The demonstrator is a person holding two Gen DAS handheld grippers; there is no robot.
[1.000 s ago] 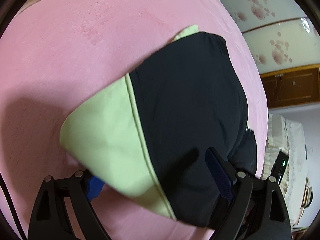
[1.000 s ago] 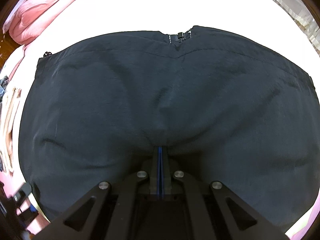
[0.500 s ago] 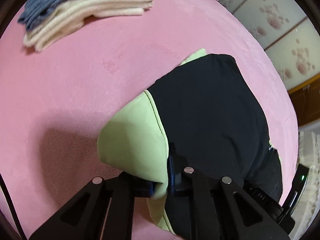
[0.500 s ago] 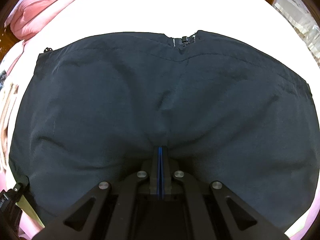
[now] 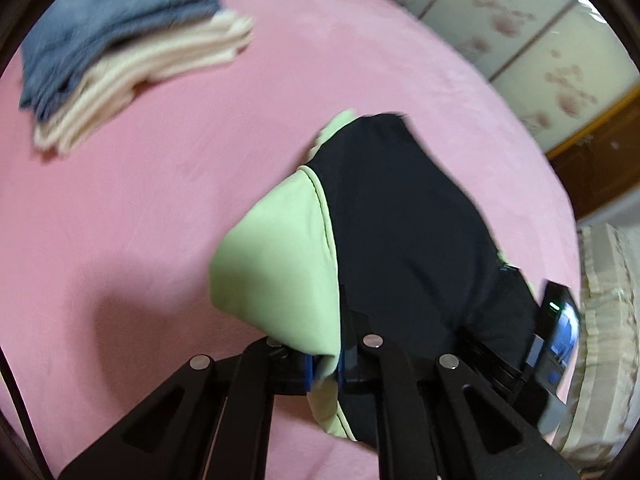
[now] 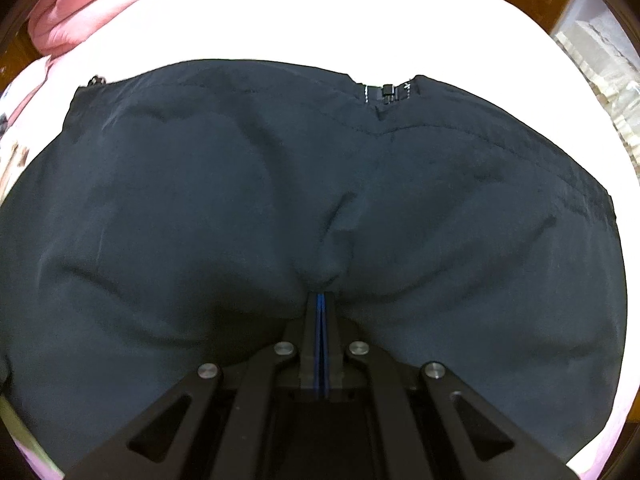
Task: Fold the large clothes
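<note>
A black garment with a light green lining (image 5: 276, 276) lies on the pink bed (image 5: 120, 208); its black side (image 5: 400, 220) faces up. My left gripper (image 5: 326, 368) is shut on the garment's green and black near edge. In the right wrist view the black garment (image 6: 240, 208) fills the frame, with a zipper (image 6: 386, 92) at its far edge. My right gripper (image 6: 322, 304) is shut on a pinch of the black cloth. The other gripper (image 5: 556, 344) shows at the left wrist view's right edge.
A stack of folded clothes, blue (image 5: 112, 28) on cream (image 5: 160, 72), sits at the far left of the bed. Pink bedding (image 6: 80, 4) lies at the back. Floral cabinet panels (image 5: 540, 40) and a wooden door (image 5: 600, 160) stand to the right.
My left gripper, open around the green edge a second ago, has shut on it and lifted back, bringing the folded stack into view. The right gripper stays shut on the black cloth.
</note>
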